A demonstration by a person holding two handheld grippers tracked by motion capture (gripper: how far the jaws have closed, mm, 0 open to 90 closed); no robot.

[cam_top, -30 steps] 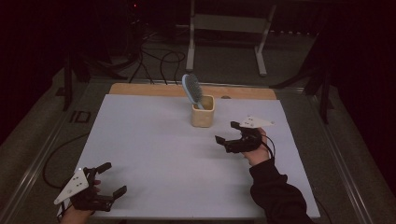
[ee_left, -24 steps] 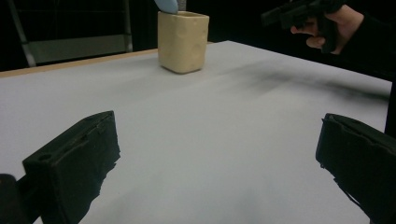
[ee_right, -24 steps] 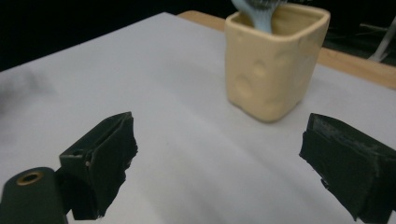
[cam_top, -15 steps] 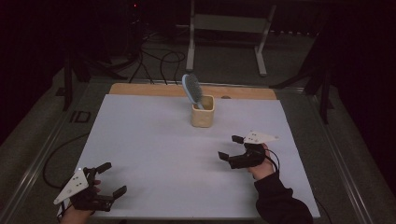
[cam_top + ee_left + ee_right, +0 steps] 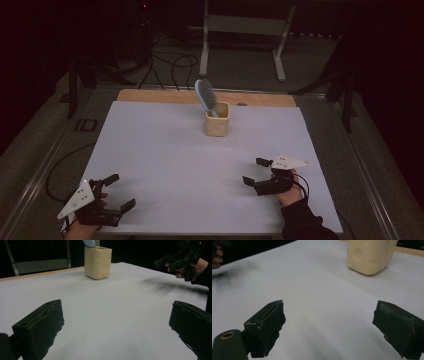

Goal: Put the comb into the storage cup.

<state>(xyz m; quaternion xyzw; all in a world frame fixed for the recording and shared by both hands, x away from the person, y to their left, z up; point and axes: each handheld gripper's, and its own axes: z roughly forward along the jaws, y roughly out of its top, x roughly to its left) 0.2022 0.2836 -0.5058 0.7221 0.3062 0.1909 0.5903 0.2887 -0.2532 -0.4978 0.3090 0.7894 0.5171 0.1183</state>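
Hairbrush (image 5: 205, 96) stands head-up in cream cup (image 5: 217, 119), leaning on rim for support. Right gripper (image 5: 253, 171) released, well short of cup; left gripper (image 5: 121, 191) released, farther off.

brush (image 5: 205, 95) in cup (image 5: 217, 120), table (image 5: 165, 150) ctr-back

The right gripper (image 5: 254, 171) has drawn back from the cup (image 5: 217, 119) toward the table's near edge.

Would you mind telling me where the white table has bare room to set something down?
Bare: the wide stretch between the left hand-held gripper, the right hand-held gripper and the beige cup, plus both sides of the cup. Crowded: only the cup with its hairbrush.
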